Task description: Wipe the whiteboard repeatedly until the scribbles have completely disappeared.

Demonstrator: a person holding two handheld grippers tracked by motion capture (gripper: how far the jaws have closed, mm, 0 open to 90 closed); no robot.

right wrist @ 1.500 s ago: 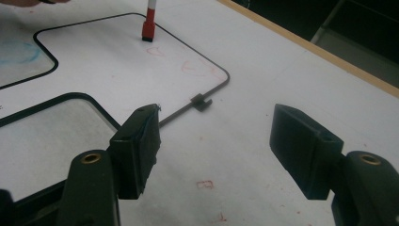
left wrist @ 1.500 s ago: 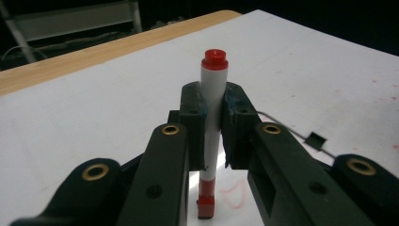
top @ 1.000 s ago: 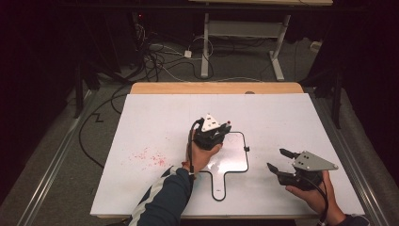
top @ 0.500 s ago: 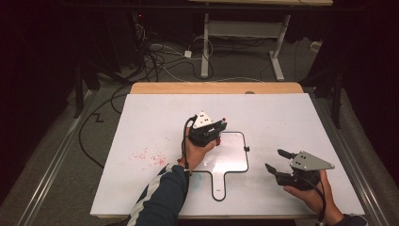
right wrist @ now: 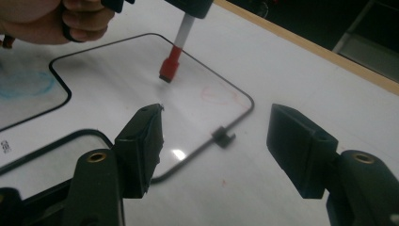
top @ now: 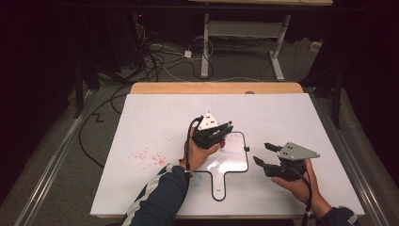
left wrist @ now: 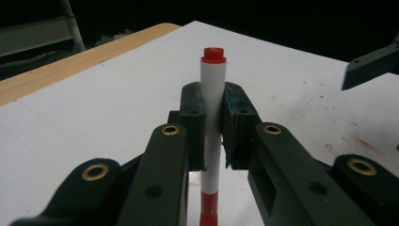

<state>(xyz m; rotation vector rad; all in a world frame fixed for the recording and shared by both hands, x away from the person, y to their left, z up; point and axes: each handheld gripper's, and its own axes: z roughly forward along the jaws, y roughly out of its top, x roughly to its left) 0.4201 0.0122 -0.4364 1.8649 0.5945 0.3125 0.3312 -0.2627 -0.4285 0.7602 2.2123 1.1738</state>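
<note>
Red-capped marker (left wrist: 212,101) clamped crosswise in left fingers (left wrist: 192,123), cap end down over the black-framed board (top: 239,165) lying on the table (top: 155,122). Step judged: uncapping before writing. Right gripper (top: 262,154) beside the board's right edge, fingers wide, just closing a little, nothing between. Next: bring right fingers onto the cap (right wrist: 170,67), grip, pull off. Left hand (top: 200,153) raised mid-board, right hand low.

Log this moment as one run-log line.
left gripper: shut on red-capped marker | marker: capped end down over handheld whiteboard | right gripper: open, holding nothing, jaws just closing slightly, beside whiteboard
</note>
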